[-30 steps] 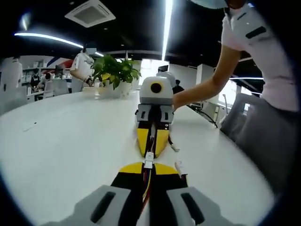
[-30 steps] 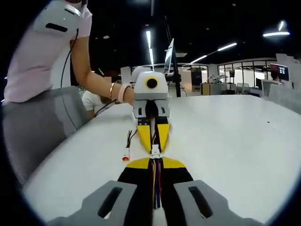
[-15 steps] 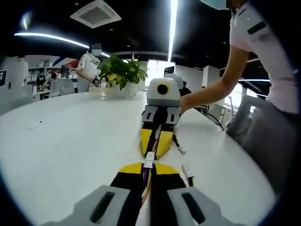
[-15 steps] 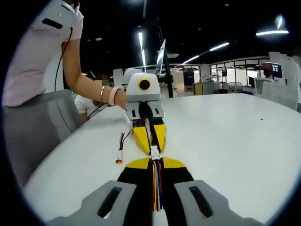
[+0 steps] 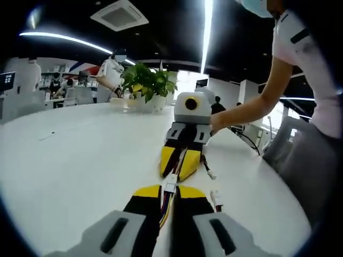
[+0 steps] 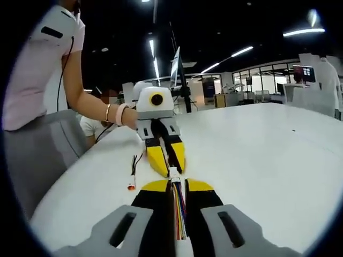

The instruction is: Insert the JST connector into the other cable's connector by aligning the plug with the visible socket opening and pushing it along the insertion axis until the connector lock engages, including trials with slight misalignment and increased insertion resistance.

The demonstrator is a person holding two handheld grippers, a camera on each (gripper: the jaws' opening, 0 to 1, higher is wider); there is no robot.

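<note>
Above the white desk (image 5: pixel 80 160), my left tongs (image 5: pixel 167 194) pinch the white JST connector (image 5: pixel 170 187) and my right tongs (image 6: pixel 177 188) pinch the ribbon cable's connector (image 6: pixel 174 173), tip to tip; a slight tilt could jam the plug short of locking.

From my remote station: a broad white desk (image 5: pixel 80 155) with a loose spare cable (image 6: pixel 132 171) lying on it left of my right tool (image 6: pixel 176 188), and a potted green plant (image 5: pixel 148 85) standing far ahead of my left tool (image 5: pixel 169 191).
</note>
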